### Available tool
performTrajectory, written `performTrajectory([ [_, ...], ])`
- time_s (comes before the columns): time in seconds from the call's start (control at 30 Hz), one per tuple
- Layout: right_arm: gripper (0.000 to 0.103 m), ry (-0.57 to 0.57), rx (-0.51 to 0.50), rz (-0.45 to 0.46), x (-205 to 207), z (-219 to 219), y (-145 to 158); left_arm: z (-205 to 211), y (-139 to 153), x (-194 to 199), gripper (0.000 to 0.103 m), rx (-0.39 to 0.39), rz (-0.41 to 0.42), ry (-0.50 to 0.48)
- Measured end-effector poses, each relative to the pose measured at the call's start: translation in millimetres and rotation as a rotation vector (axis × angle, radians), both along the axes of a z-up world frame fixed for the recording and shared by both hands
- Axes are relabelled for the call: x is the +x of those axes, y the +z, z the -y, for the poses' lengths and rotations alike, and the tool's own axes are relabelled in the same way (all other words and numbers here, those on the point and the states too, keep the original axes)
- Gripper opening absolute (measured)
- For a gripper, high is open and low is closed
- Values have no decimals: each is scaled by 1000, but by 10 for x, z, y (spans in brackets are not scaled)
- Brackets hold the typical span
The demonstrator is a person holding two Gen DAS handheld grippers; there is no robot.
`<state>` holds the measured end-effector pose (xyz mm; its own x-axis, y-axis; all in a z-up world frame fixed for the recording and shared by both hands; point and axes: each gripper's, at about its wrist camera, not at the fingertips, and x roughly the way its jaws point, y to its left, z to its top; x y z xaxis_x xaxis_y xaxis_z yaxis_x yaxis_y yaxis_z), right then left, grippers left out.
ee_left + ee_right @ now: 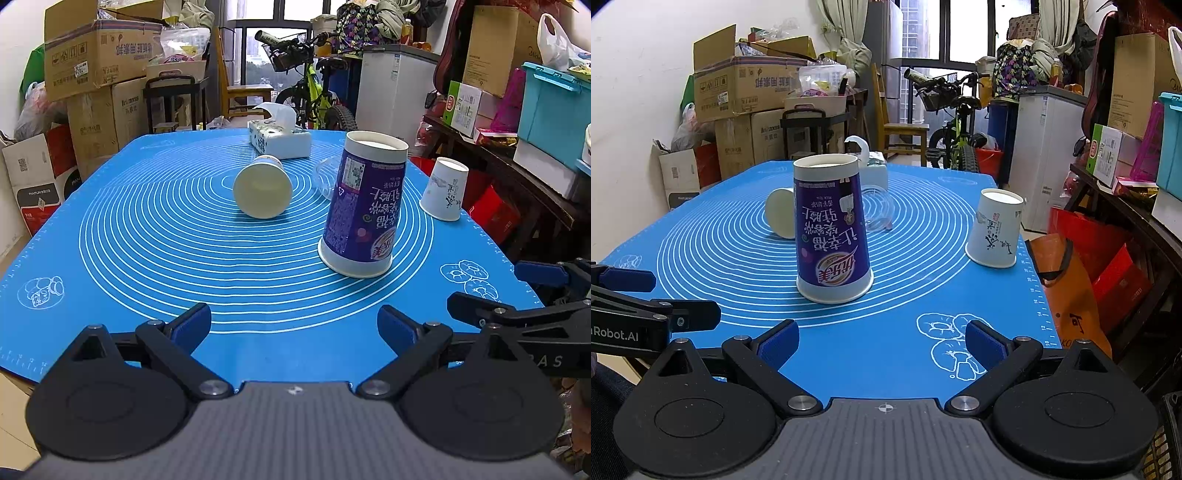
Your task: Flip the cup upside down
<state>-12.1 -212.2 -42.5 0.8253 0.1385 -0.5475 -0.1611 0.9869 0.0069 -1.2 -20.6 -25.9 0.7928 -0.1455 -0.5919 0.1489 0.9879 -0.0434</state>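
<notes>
A tall purple paper cup point(364, 206) point(831, 232) stands upside down on the blue mat point(184, 258) point(886, 350). A small white printed cup point(444, 189) point(995, 229) stands upside down near the right edge. A cream cup point(263, 186) point(780, 218) lies on its side, its base toward me. A clear glass point(327, 177) point(879, 212) lies on its side behind the purple cup. My left gripper point(293, 326) is open and empty at the mat's near edge. My right gripper point(882, 341) is open and empty, also near the front edge, to the right of the left one.
A tissue box point(279, 138) point(873, 162) sits at the mat's far end. Cardboard boxes point(99, 74) are stacked on the left. A bicycle point(310, 85) and a white cabinet point(395, 88) stand behind the table. Shelves with bins point(550, 118) and bags point(1078, 288) stand on the right.
</notes>
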Motion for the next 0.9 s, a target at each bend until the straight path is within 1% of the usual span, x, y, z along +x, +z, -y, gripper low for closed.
performTrajectory([
  [0.9, 97, 2, 1, -11, 21, 18, -17, 13, -7, -16, 96, 0, -4, -4],
])
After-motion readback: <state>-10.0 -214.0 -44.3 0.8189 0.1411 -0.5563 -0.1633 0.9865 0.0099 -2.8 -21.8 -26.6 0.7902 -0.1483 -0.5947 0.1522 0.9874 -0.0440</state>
